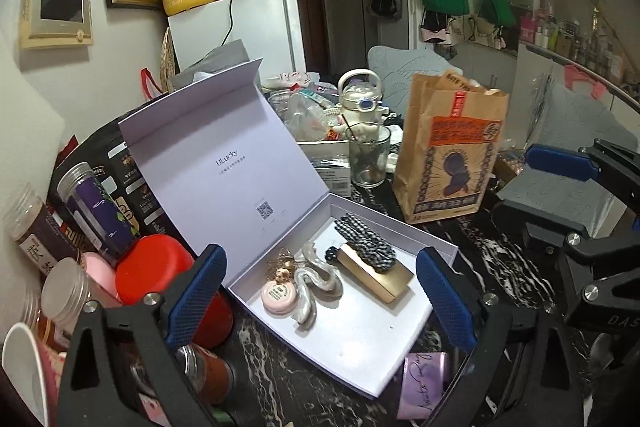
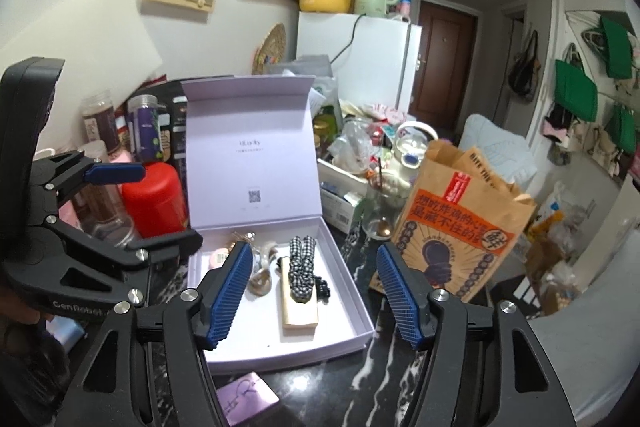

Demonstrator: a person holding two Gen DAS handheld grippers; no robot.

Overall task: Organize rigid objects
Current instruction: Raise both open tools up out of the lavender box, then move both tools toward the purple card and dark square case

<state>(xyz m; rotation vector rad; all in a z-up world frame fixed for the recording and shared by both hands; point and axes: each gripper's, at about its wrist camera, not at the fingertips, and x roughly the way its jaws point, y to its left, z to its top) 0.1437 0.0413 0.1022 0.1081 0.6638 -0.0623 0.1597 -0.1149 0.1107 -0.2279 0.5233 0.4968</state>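
Note:
A white gift box [image 1: 360, 359] lies open on the dark marble table, lid raised. In it lie a gold bar-shaped case [image 1: 380, 277], a black-and-white checked hair tie [image 1: 366, 241], a silver claw clip [image 1: 312, 287], a pink round compact [image 1: 278, 297] and a small gold charm [image 1: 280, 261]. The box also shows in the right wrist view [image 2: 348, 315], with the gold case [image 2: 300, 307] and hair tie [image 2: 300, 267]. A lilac card case [image 1: 424, 383] lies in front of the box [image 2: 246, 401]. My left gripper [image 1: 320, 303] is open and empty over the box. My right gripper [image 2: 314, 291] is open and empty, just right of it.
A brown paper bag [image 1: 452, 155] stands right of the box. A glass [image 1: 368, 157], a teapot and clutter sit behind. A red canister [image 1: 156, 267] and several jars [image 1: 94, 207] crowd the left side.

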